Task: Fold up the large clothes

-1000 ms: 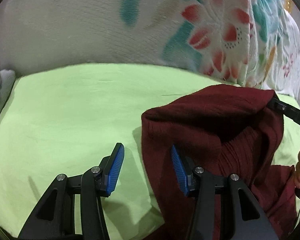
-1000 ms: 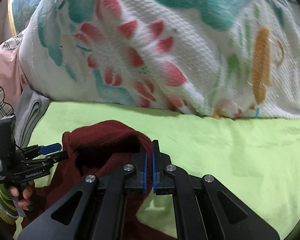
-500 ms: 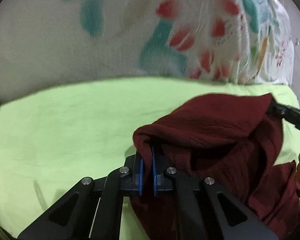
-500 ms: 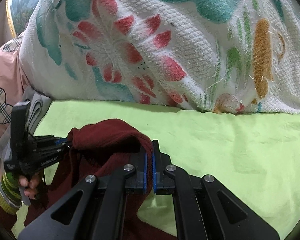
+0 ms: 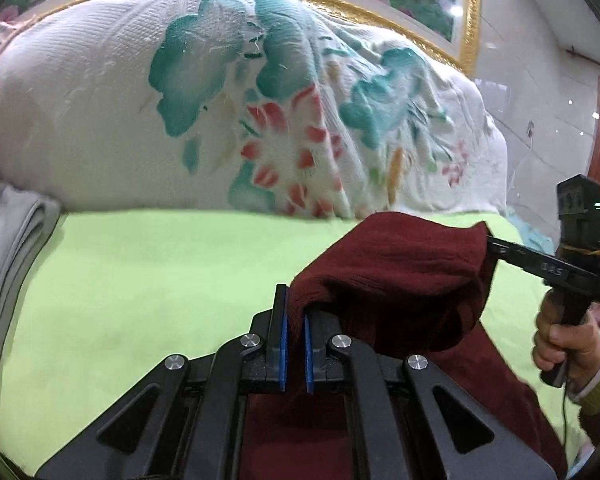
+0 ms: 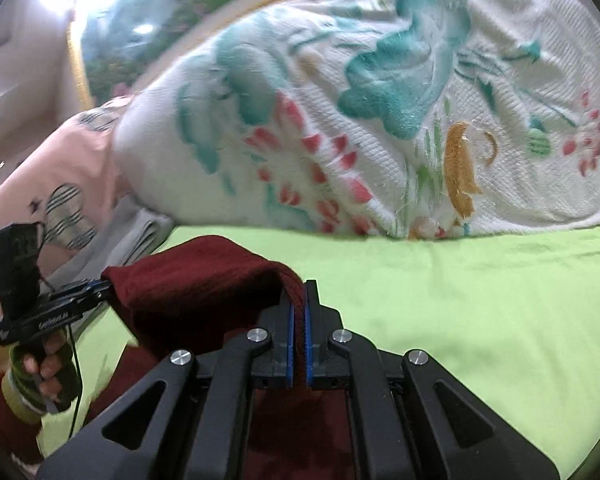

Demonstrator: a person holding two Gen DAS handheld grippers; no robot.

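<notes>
A dark red knitted sweater (image 5: 404, 276) hangs between my two grippers above a lime green bed sheet (image 5: 140, 280). My left gripper (image 5: 293, 312) is shut on one top corner of the sweater. My right gripper (image 6: 299, 312) is shut on the other top corner of the sweater (image 6: 196, 280). In the left wrist view the right gripper (image 5: 490, 246) holds the sweater's far edge at the right. In the right wrist view the left gripper (image 6: 104, 286) holds it at the left. The sweater's lower part drops out of sight below the grippers.
A big white quilt with teal and red flowers (image 5: 260, 112) lies rolled along the far side of the sheet (image 6: 480, 300). Folded grey cloth (image 5: 16, 248) lies at the left edge, with pink bedding (image 6: 60, 176) beside it. A gold-framed headboard stands behind.
My left gripper was open beside the sweater a second ago, then shut on its corner. Both grippers have since lifted the sweater higher off the sheet.
</notes>
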